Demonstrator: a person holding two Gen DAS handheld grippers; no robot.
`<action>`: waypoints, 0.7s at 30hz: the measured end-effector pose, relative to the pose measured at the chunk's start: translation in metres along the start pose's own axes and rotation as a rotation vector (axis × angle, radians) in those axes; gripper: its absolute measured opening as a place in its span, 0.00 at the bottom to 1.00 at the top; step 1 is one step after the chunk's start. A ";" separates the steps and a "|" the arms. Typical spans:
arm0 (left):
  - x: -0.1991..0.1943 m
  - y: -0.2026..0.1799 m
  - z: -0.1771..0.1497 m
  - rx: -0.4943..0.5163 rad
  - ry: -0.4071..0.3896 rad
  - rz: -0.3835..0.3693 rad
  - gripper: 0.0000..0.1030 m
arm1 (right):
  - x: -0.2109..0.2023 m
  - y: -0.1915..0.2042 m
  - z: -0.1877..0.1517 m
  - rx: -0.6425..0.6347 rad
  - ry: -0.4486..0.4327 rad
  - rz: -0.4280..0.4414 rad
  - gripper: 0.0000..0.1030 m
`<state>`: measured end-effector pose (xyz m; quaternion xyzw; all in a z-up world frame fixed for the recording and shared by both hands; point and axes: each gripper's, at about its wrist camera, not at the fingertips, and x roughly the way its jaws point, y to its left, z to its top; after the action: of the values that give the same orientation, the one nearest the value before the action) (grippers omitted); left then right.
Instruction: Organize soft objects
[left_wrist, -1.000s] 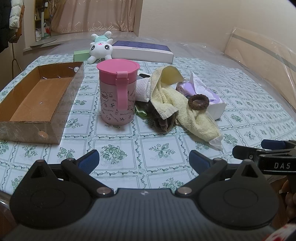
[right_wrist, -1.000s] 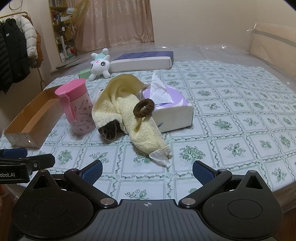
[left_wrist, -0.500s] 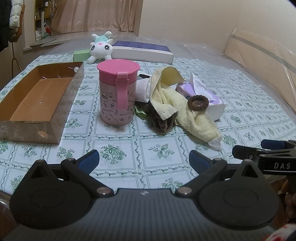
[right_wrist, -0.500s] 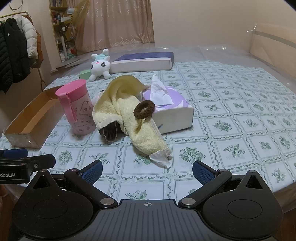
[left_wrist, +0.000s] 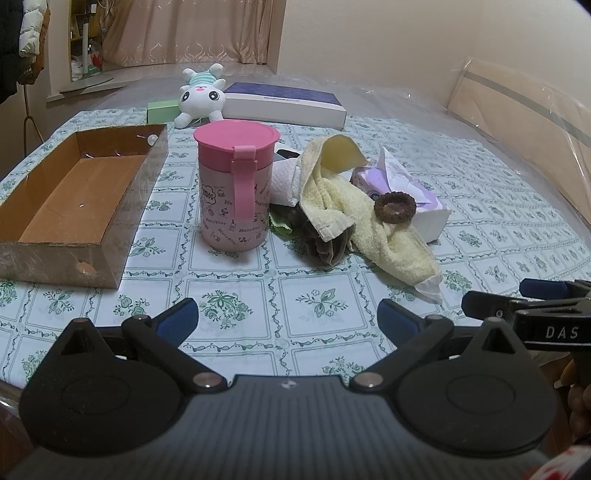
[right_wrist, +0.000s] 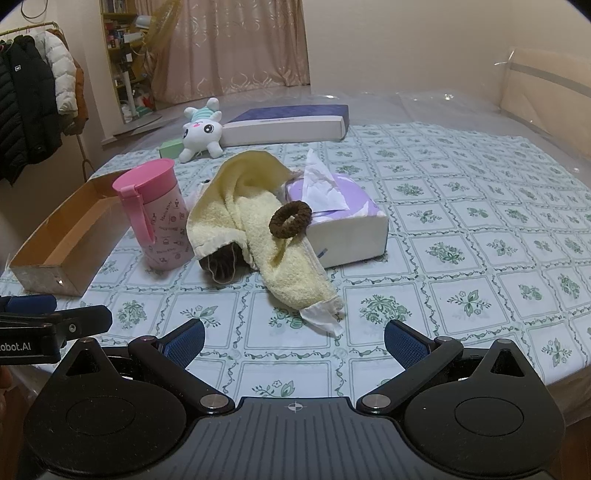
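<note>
A yellow towel lies crumpled mid-table, draped over a brown cloth. On the towel rests a brown hair scrunchie, leaning against a purple tissue pack. A white plush bunny sits at the far side. An open cardboard box stands at the left. My left gripper and right gripper hover open near the table's front edge, with nothing between their fingers.
A pink lidded cup stands between the box and the towel. A flat blue-and-white box and a small green box lie at the back. Coats hang at the left.
Both views have drawn back slightly from the table; the objects look a little smaller and farther. Nothing on the table has moved and both grippers stay open.
</note>
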<state>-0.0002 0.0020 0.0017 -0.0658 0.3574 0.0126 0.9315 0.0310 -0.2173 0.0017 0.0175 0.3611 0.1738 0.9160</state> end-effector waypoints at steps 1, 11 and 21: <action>0.000 0.000 0.000 0.000 -0.001 0.001 0.99 | 0.000 0.000 0.000 0.000 0.000 0.000 0.99; 0.000 0.000 0.000 0.000 -0.001 -0.001 0.99 | 0.001 0.000 0.000 0.000 0.001 0.000 0.99; 0.001 0.000 0.003 -0.004 0.004 0.000 0.99 | 0.003 -0.001 0.000 0.003 0.004 0.000 0.99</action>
<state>0.0021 0.0022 0.0030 -0.0677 0.3593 0.0131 0.9307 0.0328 -0.2171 -0.0002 0.0185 0.3632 0.1735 0.9152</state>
